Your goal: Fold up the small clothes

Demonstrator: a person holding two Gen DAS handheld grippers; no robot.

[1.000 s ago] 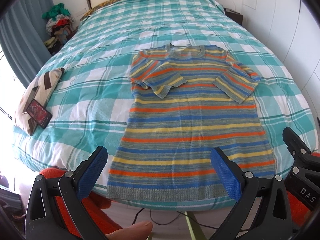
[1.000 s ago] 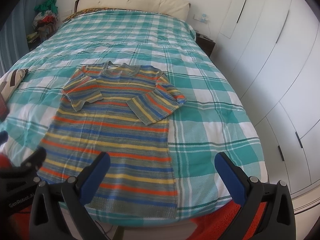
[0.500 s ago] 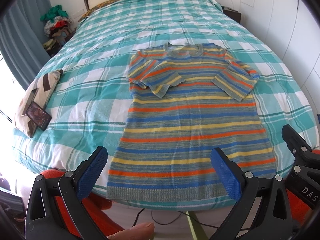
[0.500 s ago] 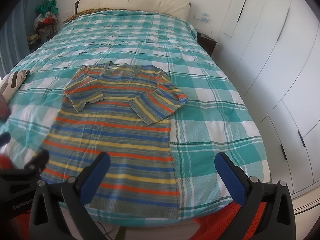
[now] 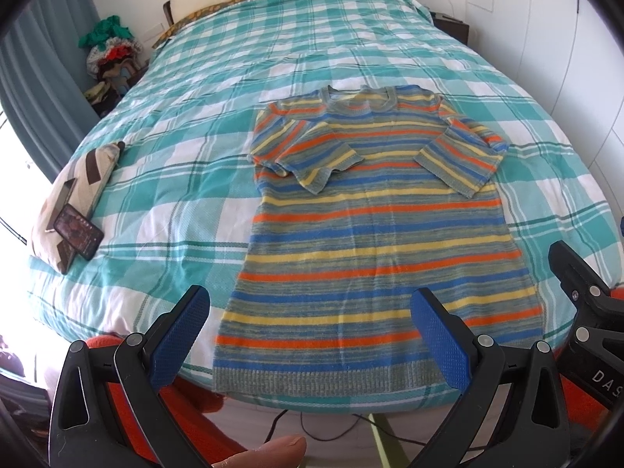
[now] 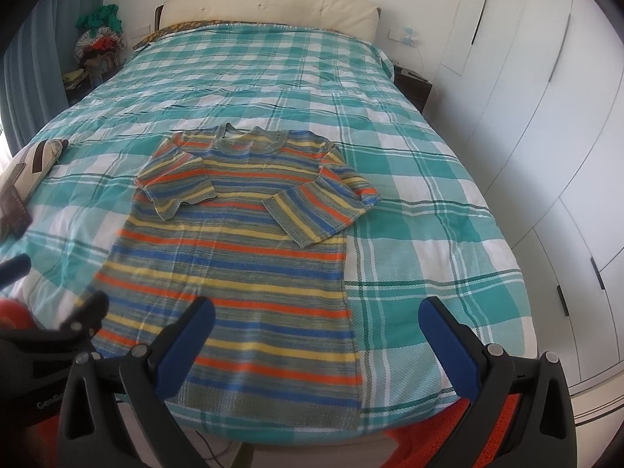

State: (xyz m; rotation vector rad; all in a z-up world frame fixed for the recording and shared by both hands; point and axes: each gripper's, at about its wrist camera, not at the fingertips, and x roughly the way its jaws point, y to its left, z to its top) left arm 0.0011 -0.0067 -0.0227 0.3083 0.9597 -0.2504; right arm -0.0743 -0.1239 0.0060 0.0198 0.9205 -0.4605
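Blue-padded, both tools hung spread and empty, the left tool [image 5: 308, 335] over the hem, the right tool [image 6: 316, 343] over its right corner. I saw the sweater [image 5: 374, 234] flat on the bed [image 5: 163, 179], sleeves folded in. I judged it best to pinch both hem corners squarely and lift evenly toward the collar.

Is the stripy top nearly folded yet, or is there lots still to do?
Only the start looks done. The striped top lies flat on the checked bedspread, and both its sleeves are folded in across the chest. Nothing is in hand: the left gripper and right gripper hover near the hem with jaws open, touching no cloth. Still left: folding the long body up, probably from the hem end.
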